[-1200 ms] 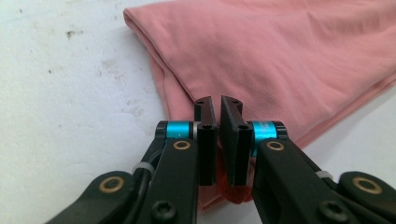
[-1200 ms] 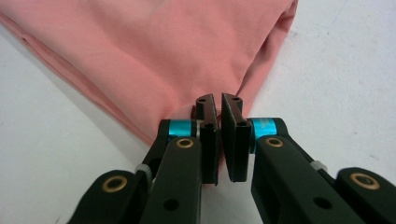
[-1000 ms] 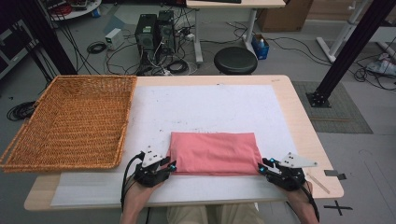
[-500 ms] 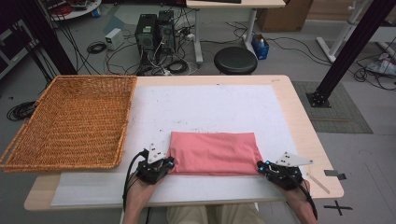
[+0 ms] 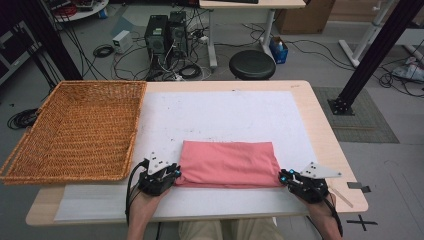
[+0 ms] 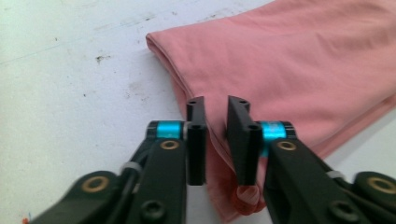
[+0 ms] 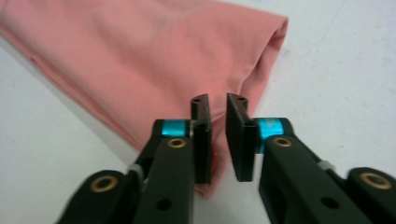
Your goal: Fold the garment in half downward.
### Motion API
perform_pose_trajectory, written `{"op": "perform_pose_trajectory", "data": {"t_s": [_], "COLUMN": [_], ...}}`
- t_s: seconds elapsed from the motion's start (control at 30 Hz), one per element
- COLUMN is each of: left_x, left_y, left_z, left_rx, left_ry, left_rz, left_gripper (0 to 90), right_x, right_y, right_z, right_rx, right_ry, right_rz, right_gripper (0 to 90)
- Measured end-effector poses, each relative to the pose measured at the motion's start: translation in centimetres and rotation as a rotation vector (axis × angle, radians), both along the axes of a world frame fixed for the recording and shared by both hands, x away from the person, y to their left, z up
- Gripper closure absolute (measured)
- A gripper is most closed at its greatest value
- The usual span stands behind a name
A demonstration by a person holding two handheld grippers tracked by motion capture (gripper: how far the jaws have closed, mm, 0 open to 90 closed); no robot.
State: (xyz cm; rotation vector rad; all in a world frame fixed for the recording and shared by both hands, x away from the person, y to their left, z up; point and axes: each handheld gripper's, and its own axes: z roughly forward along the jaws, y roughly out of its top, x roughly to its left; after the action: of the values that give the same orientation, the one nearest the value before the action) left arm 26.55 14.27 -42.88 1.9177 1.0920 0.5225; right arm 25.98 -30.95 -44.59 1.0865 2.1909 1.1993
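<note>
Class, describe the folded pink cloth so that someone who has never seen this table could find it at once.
Start at the wooden table with the white sheet over its top. On that sheet, by the person's edge and right of the wicker basket, lies the folded pink cloth. It is the one soft, coloured thing there, set between two black grippers.

Bright, even light; soft shadows; near foreground slightly blurred

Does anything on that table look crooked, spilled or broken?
Nothing stands out. The folded pink cloth lies neat and square near the table's front edge, and the wicker basket sits whole at the left. The white mat shows a few faint smudges.
</note>
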Motion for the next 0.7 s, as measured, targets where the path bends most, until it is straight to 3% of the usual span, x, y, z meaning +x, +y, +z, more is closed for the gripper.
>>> {"op": "perform_pose_trajectory", "data": {"t_s": [0.13, 0.17, 0.27, 0.3, 0.37, 0.4, 0.5, 0.57, 0.6, 0.63, 0.7], "left_x": [-0.5, -0.9, -1.4, -1.6, -1.8, -1.9, -2.0, -2.2, -2.2, -2.4, -2.4], "left_y": [0.2, 0.2, 0.1, 0.0, -0.3, -0.4, -0.4, -0.2, -0.2, -0.1, 0.0], "left_z": [0.2, 0.1, -0.7, -1.1, -1.7, -1.9, -1.9, -1.4, -1.4, -0.9, -0.8], "left_rx": [-0.034, -0.039, -0.011, -0.005, 0.024, 0.031, 0.045, 0.069, 0.069, 0.068, 0.074], "left_ry": [0.013, 0.043, 0.076, 0.080, 0.086, 0.082, 0.050, 0.011, 0.011, -0.026, -0.028], "left_rz": [-0.026, -0.049, -0.058, -0.060, -0.073, -0.075, -0.060, -0.043, -0.043, -0.041, -0.044], "left_gripper": [68.6, 67.4, 66.3, 66.5, 70.7, 74.0, 80.5, 81.4, 81.4, 81.4, 81.4], "right_x": [-0.4, -0.6, -0.8, -0.8, -0.8, -0.9, -0.8, -0.8, -0.8, -0.8, -1.0], "right_y": [-0.3, -0.2, 0.3, 0.5, 0.8, 0.9, 1.1, 0.9, 0.7, 0.3, -0.4], "right_z": [0.5, 0.5, 0.0, -0.3, -0.8, -0.8, -0.7, -0.5, -0.4, -0.3, -0.1], "right_rx": [0.023, 0.021, 0.006, 0.003, -0.004, -0.009, -0.032, -0.050, -0.050, -0.040, -0.037], "right_ry": [0.001, 0.008, 0.035, 0.040, 0.048, 0.048, 0.043, 0.030, 0.023, 0.012, 0.013], "right_rz": [0.023, 0.028, 0.043, 0.046, 0.060, 0.067, 0.073, 0.047, 0.030, 0.011, -0.012], "right_gripper": [75.2, 74.5, 73.7, 74.6, 85.4, 90.0, 90.0, 90.0, 90.0, 90.0, 90.0]}}
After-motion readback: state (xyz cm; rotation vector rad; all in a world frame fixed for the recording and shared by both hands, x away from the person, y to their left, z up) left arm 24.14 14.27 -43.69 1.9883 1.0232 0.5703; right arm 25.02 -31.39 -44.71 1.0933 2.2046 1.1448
